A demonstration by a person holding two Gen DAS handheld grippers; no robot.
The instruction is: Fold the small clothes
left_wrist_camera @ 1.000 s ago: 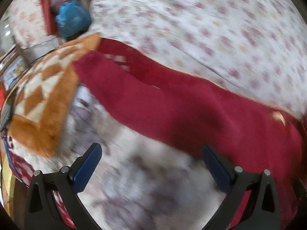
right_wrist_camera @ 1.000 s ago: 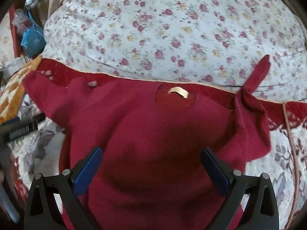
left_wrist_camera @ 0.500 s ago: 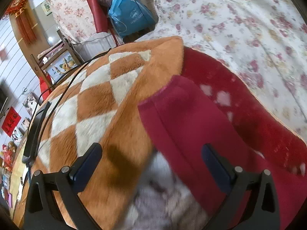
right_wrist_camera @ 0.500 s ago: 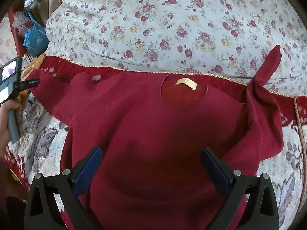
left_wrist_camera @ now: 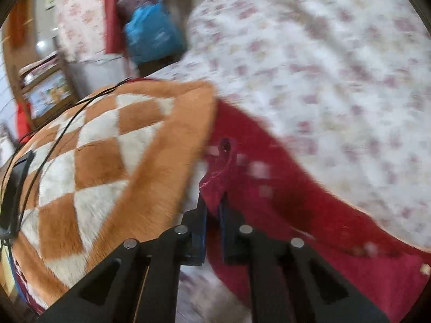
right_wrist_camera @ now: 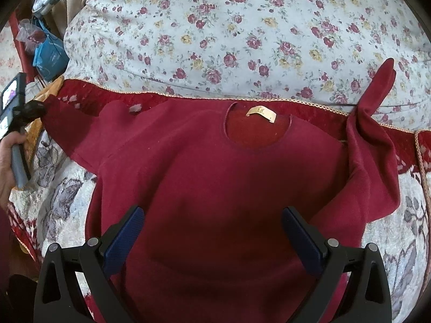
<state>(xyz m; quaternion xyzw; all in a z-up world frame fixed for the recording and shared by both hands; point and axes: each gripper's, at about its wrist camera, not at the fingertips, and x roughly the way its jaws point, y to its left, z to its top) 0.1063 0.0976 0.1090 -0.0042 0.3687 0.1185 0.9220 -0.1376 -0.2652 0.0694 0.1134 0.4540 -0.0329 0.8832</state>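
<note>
A dark red sweater lies spread flat on the bed, neck with a tan label pointing away. Its right sleeve is bunched and sticks up at the right. My right gripper is open and empty, hovering over the sweater's body. My left gripper is shut on the cuff of the left sleeve; in the right wrist view it shows at the far left, holding the stretched sleeve.
A floral quilt is piled behind the sweater. An orange and white checked cushion with a black cable lies left of the sleeve. A blue bag stands beyond it. The bedspread has grey flowers and a red border.
My left gripper moved to the left sleeve's end and shut on its cuff. The right gripper has lifted back slightly and stays open.
</note>
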